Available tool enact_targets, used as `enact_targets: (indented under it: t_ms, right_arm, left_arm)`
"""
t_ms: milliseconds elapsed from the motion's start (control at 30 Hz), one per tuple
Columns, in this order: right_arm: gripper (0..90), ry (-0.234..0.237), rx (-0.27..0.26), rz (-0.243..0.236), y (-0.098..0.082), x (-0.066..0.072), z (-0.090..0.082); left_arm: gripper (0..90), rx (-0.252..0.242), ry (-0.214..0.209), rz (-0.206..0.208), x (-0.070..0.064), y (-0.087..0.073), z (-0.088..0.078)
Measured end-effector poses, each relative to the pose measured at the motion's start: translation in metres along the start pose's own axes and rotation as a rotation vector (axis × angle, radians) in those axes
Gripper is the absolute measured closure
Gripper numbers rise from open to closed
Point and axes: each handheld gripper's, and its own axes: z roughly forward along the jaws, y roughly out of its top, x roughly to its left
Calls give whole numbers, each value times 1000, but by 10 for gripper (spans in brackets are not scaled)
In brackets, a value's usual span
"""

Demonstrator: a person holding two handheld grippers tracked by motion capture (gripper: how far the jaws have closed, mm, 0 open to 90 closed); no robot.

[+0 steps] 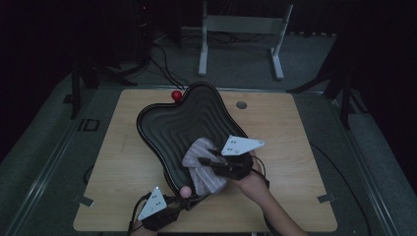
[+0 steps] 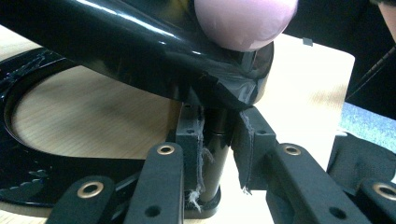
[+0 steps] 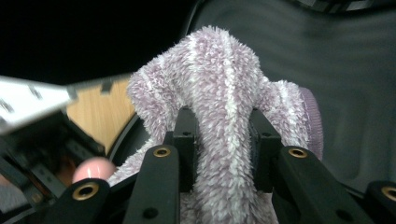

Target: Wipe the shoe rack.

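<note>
Wiping job on a black wavy tray [image 1: 189, 115], w/ a fuzzy lilac-and-white striped cloth [image 1: 202, 166]. Right claw [image 1: 205, 162] clamped on a bunched fold of that cloth; in the right gripper view the fabric [image 3: 224, 116] squeezed between both pads, rest of it spilling over and past the tips, against the ribbed tray floor [image 3: 355, 93] just beyond. Pinched mid-fold prob. so a loose wad hangs ahead of the claw and does the rubbing, not the hard tips. Left claw [image 1: 183, 200] closed too, on a black post [image 2: 217, 154] under the tray's near rim; in the left gripper view pads either side of the post, tray underside [image 2: 140, 46] slanting overhead. Looks like an anchor grip: tray tilted up off the tabletop [image 1: 275, 147] and kept from sliding while the other side scrubs. Pink ball [image 2: 243, 21] right above the left claw, at the rim; red ball [image 1: 176, 95] at the far rim, well apart from both claws. Cloth sitting on the tray's near-right part, directly at the right claw, close to the left one. Risk, as a guess: hard push w/ the cloth could twist the tray on its single held post.
</note>
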Motion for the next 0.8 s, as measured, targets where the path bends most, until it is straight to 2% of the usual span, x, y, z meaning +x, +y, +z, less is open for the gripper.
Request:
enact_targets:
  t_ms: [167,233,367,500,667,800]
  right_arm:
    - [701,25,144,-35,-24,16,35]
    - [702,8,132,-41,-28,22,36]
    - [703,46,148,-39,-33,31,34]
    - [705,29,157,-62,-36,39,31]
    - [706,22,166,-74,-38,37,27]
    - [705,15,173,-75,-38,29,24]
  left_arm:
    - [741,5,3,2,0,0,0]
    - [739,3,1,-2,0,0,0]
    - [739,4,0,-4,0,0,0]
    - [738,2,-2,-8,0,0,0]
    - [739,4,0,-10,-1,0,0]
    - [739,4,2,-9,-1,0,0]
